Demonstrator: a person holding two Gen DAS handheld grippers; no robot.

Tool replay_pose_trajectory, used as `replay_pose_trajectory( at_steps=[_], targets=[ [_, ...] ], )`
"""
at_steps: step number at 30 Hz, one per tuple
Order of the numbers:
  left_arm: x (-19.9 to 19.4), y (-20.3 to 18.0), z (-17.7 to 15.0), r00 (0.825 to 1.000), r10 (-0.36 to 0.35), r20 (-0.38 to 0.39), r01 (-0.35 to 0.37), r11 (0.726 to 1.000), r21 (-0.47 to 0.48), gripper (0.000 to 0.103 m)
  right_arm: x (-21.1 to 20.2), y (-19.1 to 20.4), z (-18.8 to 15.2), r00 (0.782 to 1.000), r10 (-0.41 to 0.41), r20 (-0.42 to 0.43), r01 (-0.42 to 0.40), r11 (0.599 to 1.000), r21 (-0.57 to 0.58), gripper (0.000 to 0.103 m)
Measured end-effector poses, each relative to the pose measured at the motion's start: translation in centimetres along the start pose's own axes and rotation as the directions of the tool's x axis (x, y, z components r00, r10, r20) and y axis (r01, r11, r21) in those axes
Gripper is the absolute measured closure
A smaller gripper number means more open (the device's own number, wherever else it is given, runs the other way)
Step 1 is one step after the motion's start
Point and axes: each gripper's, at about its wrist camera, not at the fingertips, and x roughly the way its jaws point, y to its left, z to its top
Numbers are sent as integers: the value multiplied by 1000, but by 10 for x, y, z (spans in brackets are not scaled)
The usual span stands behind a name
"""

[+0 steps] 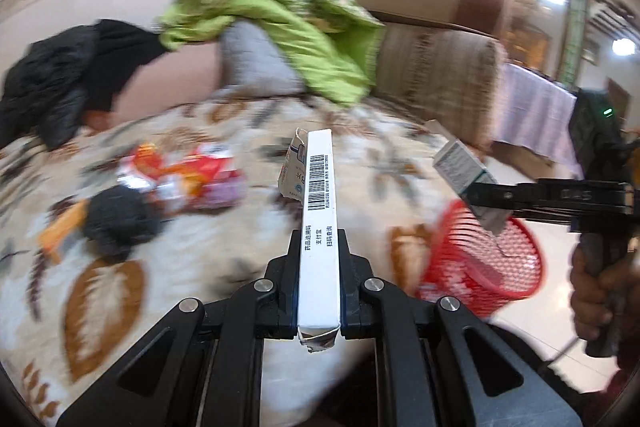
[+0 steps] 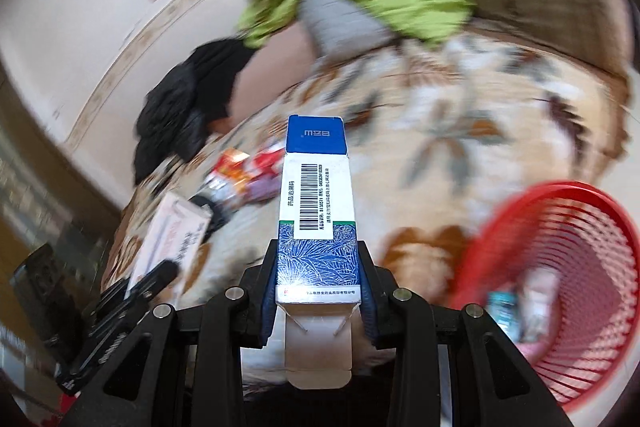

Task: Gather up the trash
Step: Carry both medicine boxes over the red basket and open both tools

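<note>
- The sofa (image 1: 436, 27) fills my view, its leaf-print cover (image 1: 224, 267) strewn with green cloth (image 1: 280, 27) and a black jacket (image 1: 60, 75).
- A red basket (image 2: 568, 267) sits at the sofa's front edge, already holding trash.
- My right gripper (image 2: 318, 259) is clamped on a blue box (image 2: 316, 203).
- My left gripper (image 1: 319, 267) pinches a thin white box (image 1: 319, 211).
- Snack wrappers (image 1: 188, 179) lie on the cover.

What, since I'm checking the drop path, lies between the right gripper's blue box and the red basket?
Only bare floral blanket, no trash, in the right wrist view.
</note>
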Motion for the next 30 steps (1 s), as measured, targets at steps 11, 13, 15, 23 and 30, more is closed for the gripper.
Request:
replay_pose_trajectory(
  at_steps=[11, 13, 15, 23, 30],
  targets=[
    [70, -119, 34, 933, -314, -174, 323, 946, 25, 91, -60, -101, -6, 983, -174, 65, 162, 973, 163, 66],
    [84, -136, 35, 921, -332, -201, 344, 939, 24, 91, -63, -113, -8, 980, -189, 68, 174, 968, 183, 65],
    [95, -147, 37, 913, -341, -224, 355, 935, 25, 91, -65, -123, -9, 975, -213, 69, 196, 961, 196, 65],
    [111, -158, 42, 913, -335, -234, 343, 939, -6, 51, -76, -144, -12, 964, -251, 86, 226, 947, 229, 46],
    [91, -116, 42, 939, -286, -192, 277, 958, -73, 51, -68, -125, -5, 977, -190, 92, 168, 965, 201, 46]
  ],
)
